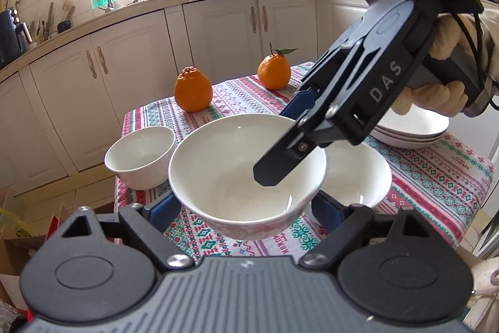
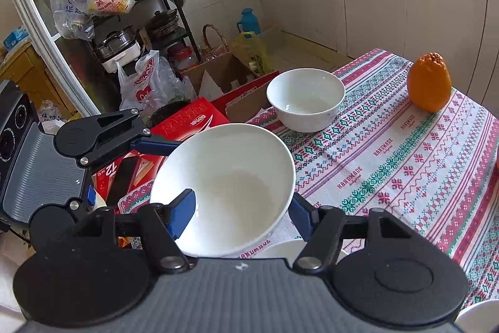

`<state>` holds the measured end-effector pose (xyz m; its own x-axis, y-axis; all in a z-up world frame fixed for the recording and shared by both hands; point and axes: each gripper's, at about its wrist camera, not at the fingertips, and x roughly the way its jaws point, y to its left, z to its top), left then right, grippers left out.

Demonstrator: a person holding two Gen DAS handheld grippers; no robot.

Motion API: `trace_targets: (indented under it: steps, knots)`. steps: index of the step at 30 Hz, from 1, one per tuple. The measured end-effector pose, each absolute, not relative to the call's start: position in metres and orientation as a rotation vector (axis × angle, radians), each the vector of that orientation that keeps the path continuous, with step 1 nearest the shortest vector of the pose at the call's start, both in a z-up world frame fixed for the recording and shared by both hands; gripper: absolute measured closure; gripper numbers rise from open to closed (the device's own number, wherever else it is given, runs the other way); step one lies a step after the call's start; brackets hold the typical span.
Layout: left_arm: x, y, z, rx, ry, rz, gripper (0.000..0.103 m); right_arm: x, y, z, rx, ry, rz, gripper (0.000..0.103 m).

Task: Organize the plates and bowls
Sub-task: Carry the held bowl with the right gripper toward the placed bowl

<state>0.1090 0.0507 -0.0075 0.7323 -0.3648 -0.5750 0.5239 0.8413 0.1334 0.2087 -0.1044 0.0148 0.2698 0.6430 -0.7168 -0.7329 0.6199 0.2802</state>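
A large white bowl (image 1: 246,173) hangs above the patterned tablecloth (image 1: 436,177). My left gripper (image 1: 246,208) holds it from the near side, blue fingers (image 1: 165,208) spread around its outside. My right gripper (image 2: 240,214) straddles the bowl's (image 2: 224,189) rim, one blue finger (image 2: 182,214) inside and one outside; it also shows in the left wrist view (image 1: 280,164). A second white bowl (image 1: 355,177) sits just behind. A smaller bowl (image 1: 140,156) stands at the left table corner, also in the right wrist view (image 2: 307,99). Stacked white plates (image 1: 411,130) lie at the right.
Two oranges (image 1: 193,89) (image 1: 274,72) stand at the far side of the table; one shows in the right wrist view (image 2: 430,83). Red boxes (image 2: 187,120) and cartons sit on the floor past the table's edge. Cabinets (image 1: 218,30) line the back wall.
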Motion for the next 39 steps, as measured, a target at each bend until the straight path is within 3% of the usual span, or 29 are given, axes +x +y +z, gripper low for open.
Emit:
trace_targets:
  steps: [18,39]
  knots:
    - [0.109,-0.004,-0.017,0.300,0.579,-0.628,0.013,0.179,-0.172,0.014,-0.083,0.908,0.785,0.032]
    - [0.120,-0.021,-0.035,0.291,0.634,-0.634,0.013,0.179,-0.182,-0.011,-0.064,0.936,0.750,0.032]
